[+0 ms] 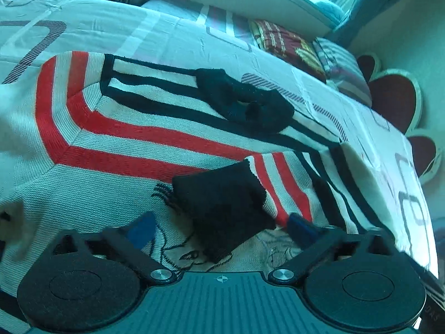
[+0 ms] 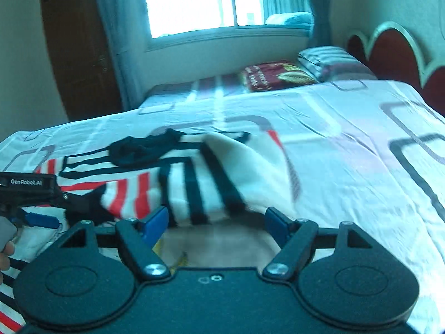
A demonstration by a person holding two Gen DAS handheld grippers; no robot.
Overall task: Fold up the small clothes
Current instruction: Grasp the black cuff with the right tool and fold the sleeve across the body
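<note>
Left gripper [image 1: 222,229], jaws apart, straddles the black cuff [image 1: 222,211] of a striped knit sweater [image 1: 116,128] spread on the bed [image 1: 167,30]; its pads do not visibly press the cuff. Right gripper [image 2: 218,218], jaws likewise apart, hovers just before the folded-over sleeve [image 2: 211,183], gripping nothing. Black collar [image 1: 247,103] lies beyond.

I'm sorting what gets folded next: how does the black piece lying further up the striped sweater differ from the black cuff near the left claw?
The crumpled black piece is bunched and lumpy; the black cuff lies fairly flat. The crumpled piece sits far from the left claw; the cuff lies between its open jaws. Both are black and rest on the striped sweater.
</note>
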